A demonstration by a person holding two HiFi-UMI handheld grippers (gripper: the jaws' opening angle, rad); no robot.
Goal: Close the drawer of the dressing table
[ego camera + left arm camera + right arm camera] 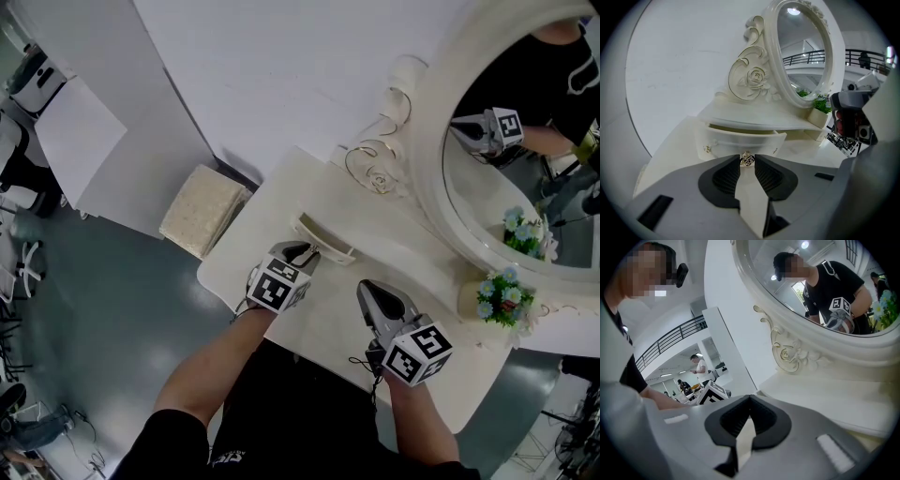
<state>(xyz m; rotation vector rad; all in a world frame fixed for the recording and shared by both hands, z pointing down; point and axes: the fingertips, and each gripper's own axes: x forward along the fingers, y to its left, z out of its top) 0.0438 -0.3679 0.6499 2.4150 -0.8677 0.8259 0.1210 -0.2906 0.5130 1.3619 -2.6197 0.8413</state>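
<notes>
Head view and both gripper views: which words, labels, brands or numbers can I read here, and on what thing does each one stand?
No text can be read in any view.
Marker cube on the left gripper: square patterns only, no letters.
Marker cube on the right gripper: the same.
White print on the person's black shirt: too small to read.

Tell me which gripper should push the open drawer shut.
Left. The left gripper has its jaws closed on the knob of the open drawer, squarely facing its front. The right gripper is shut and empty over the tabletop, beside the drawer.
</notes>
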